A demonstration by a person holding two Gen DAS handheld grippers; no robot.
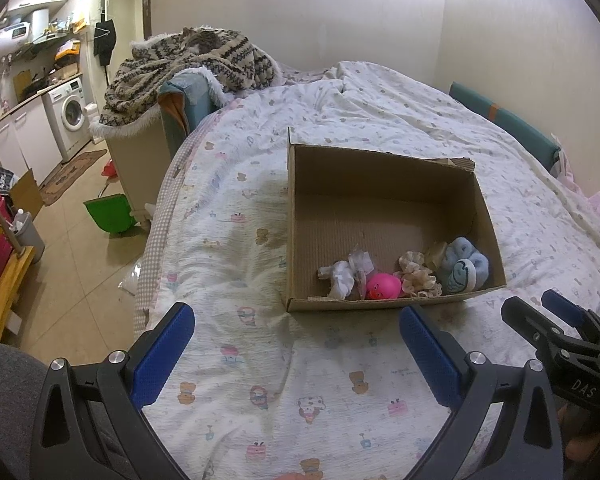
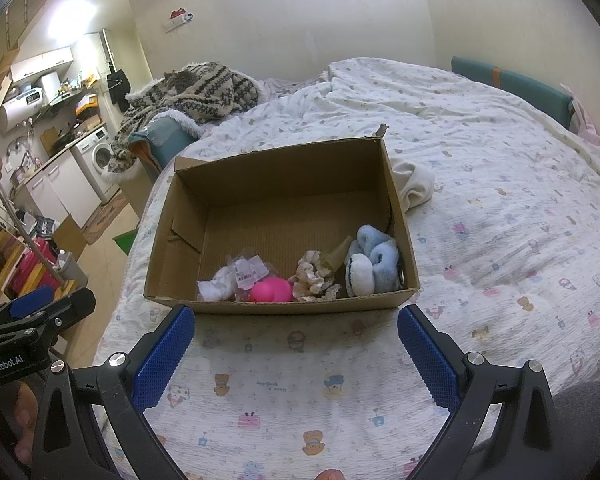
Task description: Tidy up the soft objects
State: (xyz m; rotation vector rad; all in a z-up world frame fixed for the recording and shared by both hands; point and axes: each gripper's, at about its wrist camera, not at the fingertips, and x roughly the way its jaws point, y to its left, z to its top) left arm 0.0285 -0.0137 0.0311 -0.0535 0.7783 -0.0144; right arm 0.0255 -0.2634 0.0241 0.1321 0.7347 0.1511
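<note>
An open cardboard box (image 1: 380, 176) (image 2: 284, 176) sits on the bed. Along its near wall lie a white cloth bundle (image 1: 342, 276) (image 2: 216, 288), a pink rubber duck (image 1: 382, 286) (image 2: 272, 291), a cream frilly scrunchie (image 1: 418, 278) (image 2: 314, 278) and a light blue plush (image 1: 464, 266) (image 2: 370, 262). My left gripper (image 1: 294, 336) hovers open over the quilt just short of the box, holding nothing. My right gripper (image 2: 296, 336) is open too, in front of the box's near wall, and shows at the right edge of the left wrist view (image 1: 540, 312). A cream cloth (image 2: 414, 184) lies behind the box's right side.
The bed carries a white printed quilt (image 1: 260, 380) (image 2: 500, 240). A patterned knit blanket (image 1: 188, 64) (image 2: 196, 84) is heaped at the far left corner. Left of the bed, the floor holds a green bin (image 1: 110, 212), a washing machine (image 1: 70, 114) and cabinets.
</note>
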